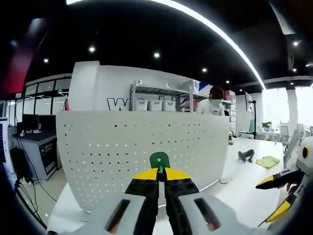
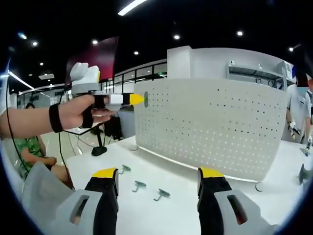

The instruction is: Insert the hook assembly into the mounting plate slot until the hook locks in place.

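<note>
Presently a green hook point(image 1: 159, 159) is being brought to the perforated mounting plate point(image 1: 142, 147); insertion is judged not yet done.

Left gripper view: the left claw point(image 1: 161, 177) is clenched on the hook, just before the plate.
Right gripper view: the right claw point(image 2: 157, 177) is held released over the tabletop point(image 2: 176, 215), where three spare hooks point(image 2: 139, 185) lie.

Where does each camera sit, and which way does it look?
Left gripper view: rides on the left gripper, shut on a green hook, facing the white pegboard.
Right gripper view: rides on the open right gripper, facing the pegboard across the table with spare hooks; the person's hand shows.
Shared: the pegboard and the green hook.
</note>
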Motion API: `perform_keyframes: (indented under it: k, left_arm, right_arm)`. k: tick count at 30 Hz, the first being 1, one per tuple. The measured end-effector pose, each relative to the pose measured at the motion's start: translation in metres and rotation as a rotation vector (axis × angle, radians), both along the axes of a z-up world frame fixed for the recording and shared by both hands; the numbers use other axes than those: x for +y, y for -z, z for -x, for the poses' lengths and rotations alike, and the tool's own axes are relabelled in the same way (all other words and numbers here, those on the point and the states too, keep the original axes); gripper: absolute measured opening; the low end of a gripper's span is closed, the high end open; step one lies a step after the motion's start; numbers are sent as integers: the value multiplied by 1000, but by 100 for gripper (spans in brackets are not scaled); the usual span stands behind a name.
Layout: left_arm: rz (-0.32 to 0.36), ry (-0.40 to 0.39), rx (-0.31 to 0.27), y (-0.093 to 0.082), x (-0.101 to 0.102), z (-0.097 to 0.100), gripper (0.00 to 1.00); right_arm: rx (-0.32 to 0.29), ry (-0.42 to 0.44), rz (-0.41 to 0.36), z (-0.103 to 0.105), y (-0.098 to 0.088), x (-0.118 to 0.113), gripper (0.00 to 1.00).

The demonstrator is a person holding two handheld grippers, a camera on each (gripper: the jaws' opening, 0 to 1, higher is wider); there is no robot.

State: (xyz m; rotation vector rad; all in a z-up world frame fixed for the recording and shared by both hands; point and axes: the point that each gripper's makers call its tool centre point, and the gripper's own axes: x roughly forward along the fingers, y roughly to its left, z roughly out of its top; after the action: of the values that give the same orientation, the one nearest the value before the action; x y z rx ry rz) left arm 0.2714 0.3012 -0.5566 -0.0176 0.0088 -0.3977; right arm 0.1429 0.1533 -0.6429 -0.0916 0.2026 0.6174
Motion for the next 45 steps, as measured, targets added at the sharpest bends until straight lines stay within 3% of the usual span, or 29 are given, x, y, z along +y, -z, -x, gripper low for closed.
perform_keyframes:
  k: [13,45]
  left_arm:
    - [-68,-39,-25,-9,6,-20,3]
    - [-91,-103,-30,-37,14,-71,2]
  right_arm:
    - [18,-5,2,6,6,-2,64]
    - [23,35,-3,10,8,-16,63]
